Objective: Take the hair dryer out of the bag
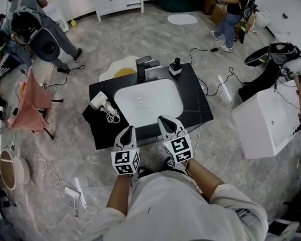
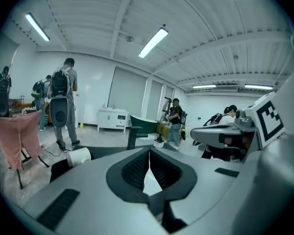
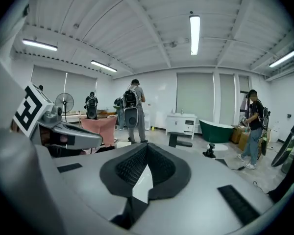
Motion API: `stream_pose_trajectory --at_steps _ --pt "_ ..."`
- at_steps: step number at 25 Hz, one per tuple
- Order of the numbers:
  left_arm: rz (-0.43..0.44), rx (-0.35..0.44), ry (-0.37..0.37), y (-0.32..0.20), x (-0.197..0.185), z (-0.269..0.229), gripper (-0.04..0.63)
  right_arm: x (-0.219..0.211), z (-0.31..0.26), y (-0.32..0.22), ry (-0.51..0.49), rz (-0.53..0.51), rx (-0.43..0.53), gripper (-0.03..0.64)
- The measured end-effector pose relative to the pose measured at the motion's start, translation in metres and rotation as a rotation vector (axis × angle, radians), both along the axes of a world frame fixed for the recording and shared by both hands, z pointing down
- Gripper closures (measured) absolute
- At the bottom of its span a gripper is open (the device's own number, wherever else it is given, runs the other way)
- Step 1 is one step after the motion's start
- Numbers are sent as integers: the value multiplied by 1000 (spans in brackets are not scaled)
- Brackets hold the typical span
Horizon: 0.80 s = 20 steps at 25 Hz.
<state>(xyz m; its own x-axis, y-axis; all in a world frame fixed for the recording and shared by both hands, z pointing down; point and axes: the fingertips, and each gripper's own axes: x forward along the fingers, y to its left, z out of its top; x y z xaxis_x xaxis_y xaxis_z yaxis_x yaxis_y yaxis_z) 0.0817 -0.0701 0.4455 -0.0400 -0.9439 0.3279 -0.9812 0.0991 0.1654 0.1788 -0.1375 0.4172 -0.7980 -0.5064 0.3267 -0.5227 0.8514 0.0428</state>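
Observation:
The white hair dryer [image 1: 99, 100] lies on the left part of the black counter [image 1: 198, 102], its white cord [image 1: 111, 113] coiled beside it; its round end [image 2: 79, 155] also shows in the left gripper view. I see no bag. My left gripper [image 1: 130, 130] [image 2: 149, 153] is shut and empty, held over the counter's front edge, right of the dryer and apart from it. My right gripper [image 1: 166, 120] [image 3: 146, 149] is likewise shut and empty, beside the left one, in front of the white basin [image 1: 148, 101].
A black faucet [image 1: 142, 67] and a small black-and-white fixture [image 1: 175, 67] stand at the counter's back. A pink cloth on a rack [image 1: 31, 103] is left, a white tub [image 1: 263, 119] right. Cables [image 1: 55, 177] cross the floor. People [image 1: 232, 14] stand farther back.

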Motion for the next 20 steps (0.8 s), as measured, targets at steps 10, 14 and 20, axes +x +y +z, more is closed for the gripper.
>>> stream_pose_trajectory --at_steps 10,14,20 --pt "-46 188 -77 -9 9 -90 574 26 -84 -25 -132 43 138 620" --pt "-52 176 -83 -14 6 -87 574 27 -82 -30 -134 49 134 620" --pt "-85 189 -100 -12 -5 -90 574 28 -79 -34 -123 58 142 620"
